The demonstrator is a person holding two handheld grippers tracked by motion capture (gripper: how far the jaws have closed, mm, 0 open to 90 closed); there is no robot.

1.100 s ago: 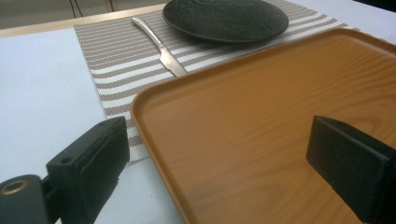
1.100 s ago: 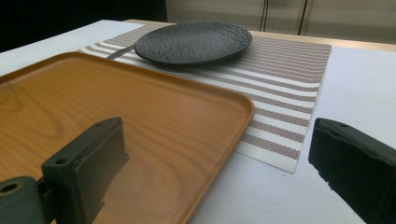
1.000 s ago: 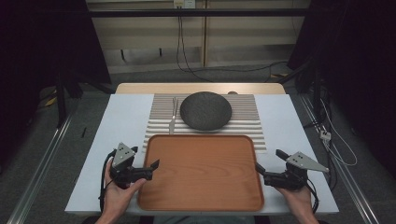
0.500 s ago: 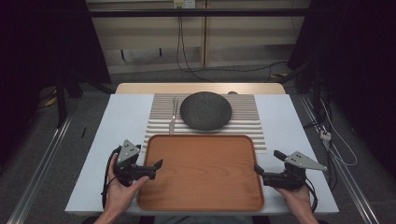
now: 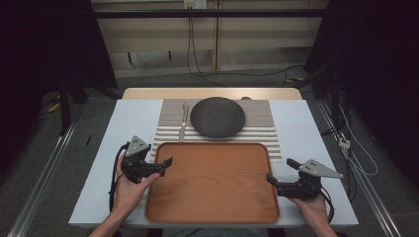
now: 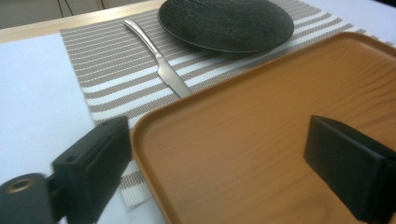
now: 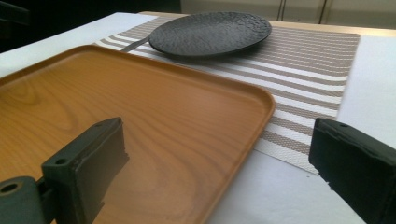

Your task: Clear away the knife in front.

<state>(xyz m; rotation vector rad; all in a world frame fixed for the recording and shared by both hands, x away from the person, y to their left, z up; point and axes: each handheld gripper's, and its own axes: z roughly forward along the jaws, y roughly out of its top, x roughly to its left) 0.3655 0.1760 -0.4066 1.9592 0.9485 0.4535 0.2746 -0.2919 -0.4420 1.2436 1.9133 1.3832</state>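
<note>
An empty wooden tray lies at the near middle of the table. My left gripper is open at the tray's left rim; in the left gripper view one jaw hangs outside the tray and the other over its floor. At the tray's right rim my right gripper is open too. In the right gripper view its jaws straddle the edge of the tray. Neither gripper holds anything.
A dark round plate and a silver knife rest on a striped placemat just beyond the tray, which overlaps the mat's near edge. A white table cover shows on both sides.
My left gripper has moved a little forward along the tray's left rim. The right gripper has barely shifted. Tray, plate and knife are where they were.
</note>
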